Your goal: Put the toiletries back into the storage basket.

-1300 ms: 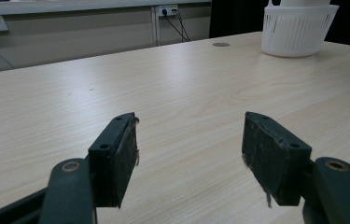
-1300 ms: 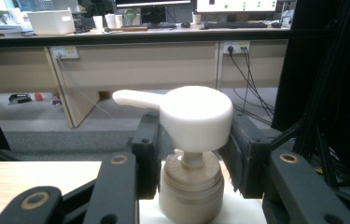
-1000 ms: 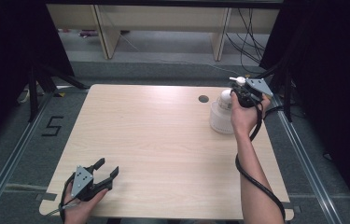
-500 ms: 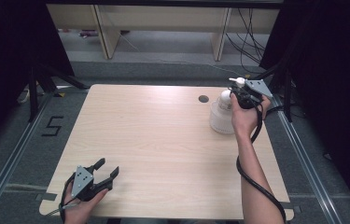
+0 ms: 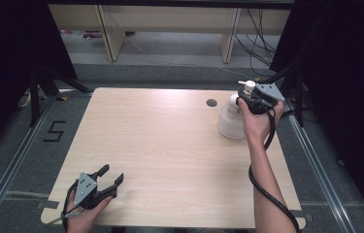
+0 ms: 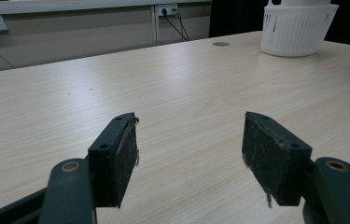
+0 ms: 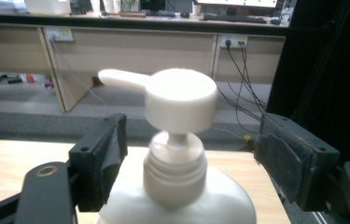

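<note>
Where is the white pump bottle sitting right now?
In the high view the pump bottle stands in a white basket near the table's far right edge, beside the round hole, with the right gripper at its neck.

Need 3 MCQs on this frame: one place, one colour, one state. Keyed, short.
1. Where does the basket stand?
A. near-left corner
B. far right of the table
C. table centre
2. What colour is the pump bottle?
A. white
B. blue
C. green
3. How do the right gripper jaws stand?
A. clamped on the pump neck
B. shut with nothing between
C. open on either side of the neck

B: high view shows it by the right edge.
A: white throughout.
C: gaps show beside both pads; the jaws have just been opening.
</note>
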